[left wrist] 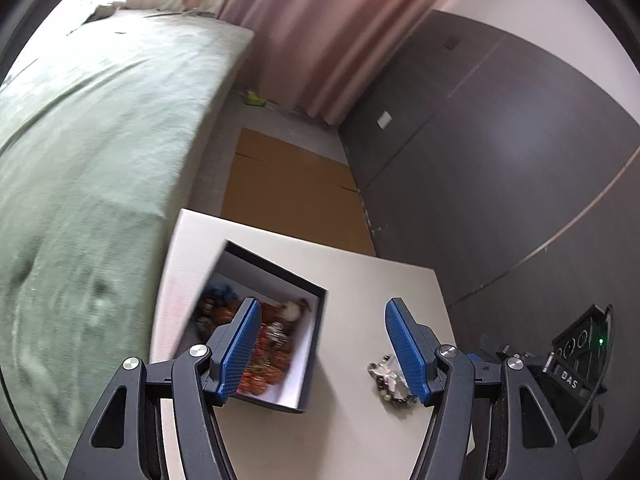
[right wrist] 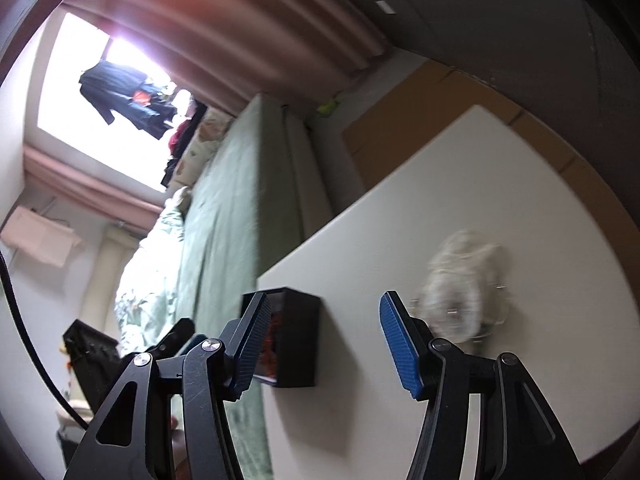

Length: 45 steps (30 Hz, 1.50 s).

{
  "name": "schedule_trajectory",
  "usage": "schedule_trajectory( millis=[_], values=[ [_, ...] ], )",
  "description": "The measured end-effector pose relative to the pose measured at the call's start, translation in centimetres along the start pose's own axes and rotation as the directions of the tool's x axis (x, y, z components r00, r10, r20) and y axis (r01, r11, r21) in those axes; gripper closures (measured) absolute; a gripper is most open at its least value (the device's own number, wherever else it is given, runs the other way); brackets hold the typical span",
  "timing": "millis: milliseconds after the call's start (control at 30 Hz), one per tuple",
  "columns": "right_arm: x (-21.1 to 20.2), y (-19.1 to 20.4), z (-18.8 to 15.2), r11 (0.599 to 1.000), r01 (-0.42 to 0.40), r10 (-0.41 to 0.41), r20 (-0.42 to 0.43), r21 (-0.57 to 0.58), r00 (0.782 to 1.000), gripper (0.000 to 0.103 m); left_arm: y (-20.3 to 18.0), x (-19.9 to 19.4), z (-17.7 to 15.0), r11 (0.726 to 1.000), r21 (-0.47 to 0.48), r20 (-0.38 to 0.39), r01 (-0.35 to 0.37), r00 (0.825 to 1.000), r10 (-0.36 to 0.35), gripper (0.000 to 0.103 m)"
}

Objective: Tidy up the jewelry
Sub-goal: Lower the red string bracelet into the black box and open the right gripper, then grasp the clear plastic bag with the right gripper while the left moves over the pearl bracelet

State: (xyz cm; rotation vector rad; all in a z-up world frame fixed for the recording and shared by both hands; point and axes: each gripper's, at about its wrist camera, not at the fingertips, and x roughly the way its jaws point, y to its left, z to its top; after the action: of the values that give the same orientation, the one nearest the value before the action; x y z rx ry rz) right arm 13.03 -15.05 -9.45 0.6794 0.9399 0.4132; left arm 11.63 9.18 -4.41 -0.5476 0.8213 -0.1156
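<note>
white table (left wrist: 360, 280), black box (left wrist: 312, 360) holding orange jewelry (left wrist: 268, 364), silver piece (left wrist: 386, 378) outside

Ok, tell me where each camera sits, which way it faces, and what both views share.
Left wrist: on the left hand-held gripper, looking down at the white table, open black box and beaded jewelry; its open blue fingers show.
Right wrist: on the right hand-held gripper, rolled sideways, low across the table toward the bed; open fingers show.
Shared: table, box, bed, curtain.

- green bedspread (left wrist: 92, 152) fills the left of the frame;
- pink curtain (left wrist: 320, 28) hangs at upper centre;
- cardboard sheet (left wrist: 288, 188) lies mid-frame;
- dark wardrobe (left wrist: 500, 152) at right
</note>
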Motion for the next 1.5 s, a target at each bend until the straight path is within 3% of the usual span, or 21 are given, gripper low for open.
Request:
schedule_trajectory(
  millis=[167,500,533,567,600,633,667,933,1200,1500],
  values=[
    [-0.2,-1.5,0.8,0.988,0.15,-0.151,-0.02,-0.05,0.988,0.045,-2.1,1.5,-0.9,0.999,0.043,-0.021,-0.008,1.0,0.009,0.038],
    [4.3,-4.2,1.2,0.975,0.206,-0.217,-0.154,-0.084,0.964,0.048,-4.6,3.9,-2.0,0.995,0.101,-0.046,-0.017,0.999,0.022,0.038],
    [4.5,-4.4,1.3,0.975,0.206,-0.217,-0.157,-0.086,0.963,0.051,-4.7,4.0,-2.0,0.995,0.1,-0.046,-0.019,0.999,0.024,0.038],
    [4.9,-4.4,1.3,0.974,0.205,-0.219,-0.167,-0.093,0.961,0.064,-4.7,4.2,-2.1,0.995,0.101,-0.047,-0.022,0.999,0.026,0.038],
    [5.2,-4.5,1.3,0.974,0.206,-0.221,-0.18,-0.099,0.959,0.085,-4.8,4.3,-2.2,0.995,0.102,-0.047,-0.024,0.998,0.029,0.038],
    [5.4,-4.7,1.3,0.974,0.206,-0.222,-0.195,-0.098,0.955,0.096,-4.8,4.4,-2.2,0.994,0.102,-0.047,-0.026,0.998,0.031,0.038],
    [5.4,-5.0,1.3,0.976,0.2,-0.215,-0.206,-0.089,0.955,0.099,-4.8,4.6,-2.2,0.994,0.101,-0.047,-0.029,0.998,0.034,0.038],
    [0.2,-4.9,3.0,0.996,0.086,-0.089,-0.088,-0.03,0.992,0.1,-6.3,6.0,-3.1,0.99,0.132,-0.067,-0.04,0.997,0.049,0.039],
    [-2.6,-6.4,4.0,0.997,0.066,-0.064,-0.044,0.047,0.997,0.1,-8.4,8.1,-4.9,0.979,0.2,-0.112,-0.04,0.992,0.064,0.042],
    [-4.5,-7.4,4.4,0.993,0.044,-0.044,0.0,0.108,0.999,0.1,-11.4,11.4,-7.9,0.958,0.288,-0.207,-0.006,0.976,0.069,0.053]
  ],
)
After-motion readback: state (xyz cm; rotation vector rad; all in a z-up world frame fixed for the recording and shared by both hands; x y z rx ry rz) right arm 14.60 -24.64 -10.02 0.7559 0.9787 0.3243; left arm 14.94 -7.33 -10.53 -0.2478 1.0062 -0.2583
